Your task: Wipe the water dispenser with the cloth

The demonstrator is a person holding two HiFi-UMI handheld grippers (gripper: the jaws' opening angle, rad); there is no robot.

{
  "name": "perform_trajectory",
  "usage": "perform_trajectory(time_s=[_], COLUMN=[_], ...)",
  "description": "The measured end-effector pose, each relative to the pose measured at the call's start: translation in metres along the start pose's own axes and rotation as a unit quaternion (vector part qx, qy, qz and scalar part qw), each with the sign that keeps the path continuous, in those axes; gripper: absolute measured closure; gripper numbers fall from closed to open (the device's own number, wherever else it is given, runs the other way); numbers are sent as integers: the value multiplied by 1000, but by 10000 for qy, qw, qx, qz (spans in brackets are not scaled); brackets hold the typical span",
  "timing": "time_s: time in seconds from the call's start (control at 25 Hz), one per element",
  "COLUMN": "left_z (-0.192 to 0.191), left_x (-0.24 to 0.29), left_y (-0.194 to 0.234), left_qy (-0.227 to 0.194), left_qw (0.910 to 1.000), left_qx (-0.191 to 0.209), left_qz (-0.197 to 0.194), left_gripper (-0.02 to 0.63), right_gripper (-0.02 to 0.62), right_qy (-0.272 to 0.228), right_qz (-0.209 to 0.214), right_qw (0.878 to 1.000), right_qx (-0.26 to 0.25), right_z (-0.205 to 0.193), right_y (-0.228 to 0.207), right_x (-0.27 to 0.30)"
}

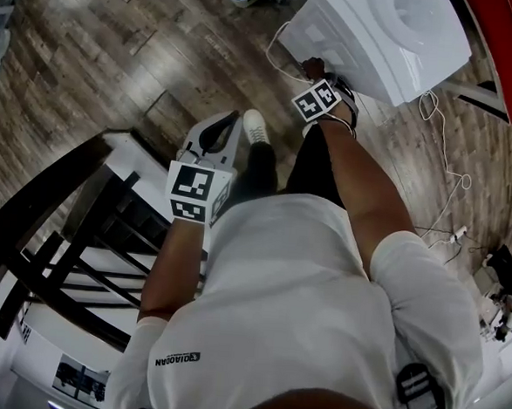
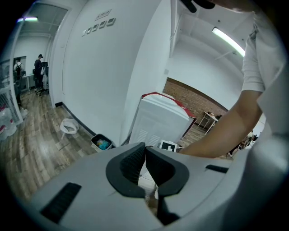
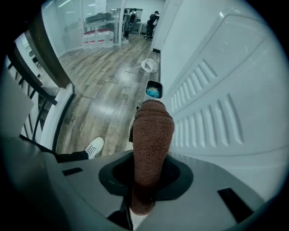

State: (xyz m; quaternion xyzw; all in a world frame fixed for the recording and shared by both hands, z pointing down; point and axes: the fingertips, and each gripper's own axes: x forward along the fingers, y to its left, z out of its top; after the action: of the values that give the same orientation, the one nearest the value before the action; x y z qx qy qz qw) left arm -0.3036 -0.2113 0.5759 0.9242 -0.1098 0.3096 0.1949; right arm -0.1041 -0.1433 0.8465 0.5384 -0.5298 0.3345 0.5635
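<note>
my right gripper (image 3: 151, 173) clamps a brown knitted cloth (image 3: 152, 131) beside the vented side of the white plastic water dispenser (image 3: 226, 99), ready for wiping, while my left gripper (image 2: 145, 158) sits closed and empty.

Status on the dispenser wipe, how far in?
Done: the cloth is picked up, clamped in the right gripper. In hand: it sits by the vented side panel of the water dispenser; contact is unclear. Left: the frames don't show which faces are wiped, so assume most. The left gripper is shut, empty, held back.
</note>
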Motion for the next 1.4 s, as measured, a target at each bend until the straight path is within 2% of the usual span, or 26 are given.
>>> perform_trajectory(time_s=[0.44,0.68,0.88,1.2,1.4], left_z=[-19,-14,-2,22,36], left_x=[-15,-16,-15,-26,-29], left_y=[15,21,24,26,26], left_qy=[166,29,-143,-424,-619], left_qw=[9987,9989,9990,9985,9979], left_qx=[-285,-310,-272,-208,-66], left_qz=[382,358,327,267,187], left_gripper=[606,606,605,605,604], right_gripper=[529,529,529,529,529], right_qy=[384,110,-346,-1317,-1897], right_qz=[197,325,400,284,16], right_qw=[9989,9994,9981,9909,9818], right_qx=[-196,-40,310,29,71], right_z=[-20,-13,3,53,89], right_y=[8,9,7,-2,-30], right_x=[35,17,-33,-165,-240])
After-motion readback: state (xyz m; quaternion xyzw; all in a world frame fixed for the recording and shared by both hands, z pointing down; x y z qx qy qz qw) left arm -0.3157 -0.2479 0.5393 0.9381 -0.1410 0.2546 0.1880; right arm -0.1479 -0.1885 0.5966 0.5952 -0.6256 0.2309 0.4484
